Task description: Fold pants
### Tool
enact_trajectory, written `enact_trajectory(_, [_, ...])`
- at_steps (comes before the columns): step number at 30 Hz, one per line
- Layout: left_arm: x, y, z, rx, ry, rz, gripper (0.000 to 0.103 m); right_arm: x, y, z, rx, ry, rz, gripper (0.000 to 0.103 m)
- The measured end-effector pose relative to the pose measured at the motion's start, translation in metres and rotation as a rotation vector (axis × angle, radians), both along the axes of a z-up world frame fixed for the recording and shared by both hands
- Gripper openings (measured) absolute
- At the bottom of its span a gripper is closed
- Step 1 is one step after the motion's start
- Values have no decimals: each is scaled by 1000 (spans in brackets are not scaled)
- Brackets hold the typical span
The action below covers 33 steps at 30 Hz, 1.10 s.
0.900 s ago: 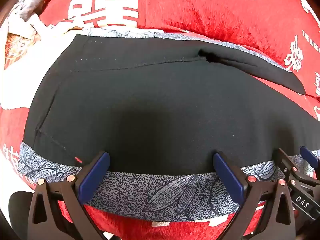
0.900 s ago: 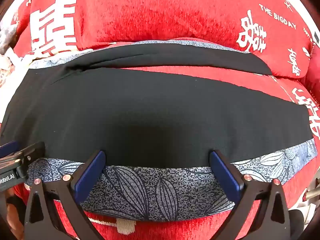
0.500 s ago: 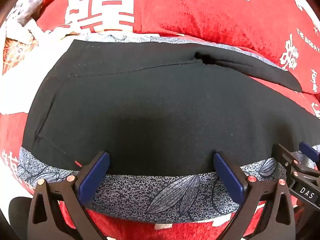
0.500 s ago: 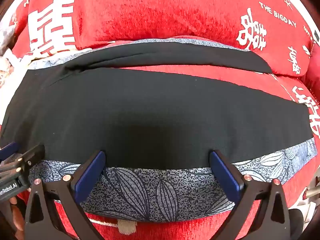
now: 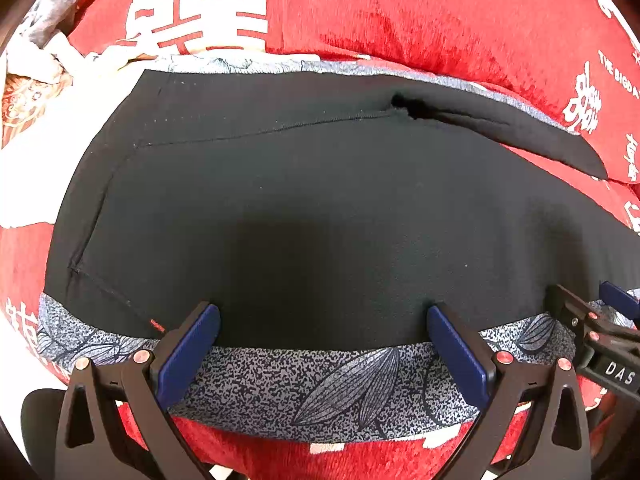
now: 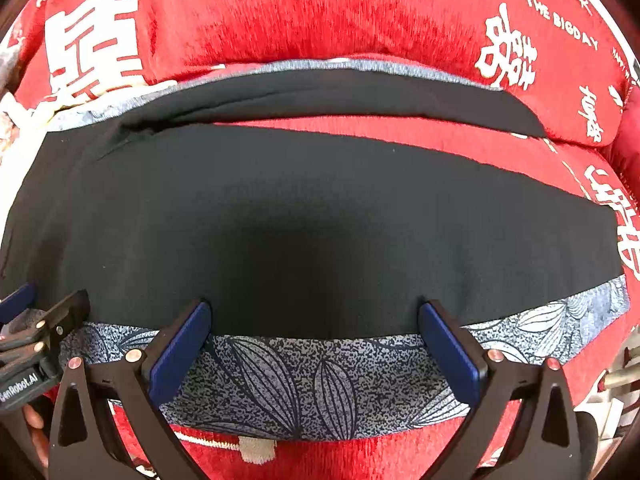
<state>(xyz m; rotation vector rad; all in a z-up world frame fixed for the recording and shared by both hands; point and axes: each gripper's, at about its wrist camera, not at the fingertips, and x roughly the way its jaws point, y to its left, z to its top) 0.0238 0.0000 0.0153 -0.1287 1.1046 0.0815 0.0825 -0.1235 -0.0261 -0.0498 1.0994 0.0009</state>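
Pants point(image 5: 320, 208), black with a leaf-print side band, lie flat on our red bedspread point(image 5: 400, 20). Our left gripper point(image 5: 322, 320) and right gripper point(image 6: 314, 318) stand wide apart, seemingly touching the near edge.

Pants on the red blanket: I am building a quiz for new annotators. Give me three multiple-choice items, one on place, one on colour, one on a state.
1. Where does the patterned side band of the pants lie nearest the left tool?
A. at the near edge
B. under the blanket
C. rolled into a ball

2. What colour is the main cloth of the pants?
A. white
B. black
C. yellow

3. How does the right tool stand?
A. shut on the pants
B. open
C. shut on the blanket

Key: 1 A, the grey leaf-print side band runs along the edge by the fingers. 2 B, the broad panel is black. 3 B, its fingers stand wide apart over the red blanket and pants.
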Motion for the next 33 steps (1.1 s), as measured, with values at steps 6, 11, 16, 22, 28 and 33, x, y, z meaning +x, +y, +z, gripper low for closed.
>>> enact_trajectory(6, [28, 2, -4, -18, 109, -1, 103, 9, -3, 0, 15, 88, 0, 103])
enact_trajectory(11, [53, 5, -7, -27, 142, -9, 103, 11, -3, 0, 12, 101, 1, 103])
enact_trajectory(16, [74, 10, -6, -11, 187, -2, 103, 13, -3, 3, 8, 112, 21, 103])
enact_trajectory(22, [99, 24, 15, 40, 107, 40, 103, 12, 24, 33, -82, 67, 133, 103])
enact_trajectory(28, [155, 60, 23, 88, 83, 108, 103, 46, 51, 62, 11, 48, 217, 103])
enact_trajectory(33, [183, 79, 20, 120, 58, 147, 103, 96, 84, 68, 15, 52, 250, 103])
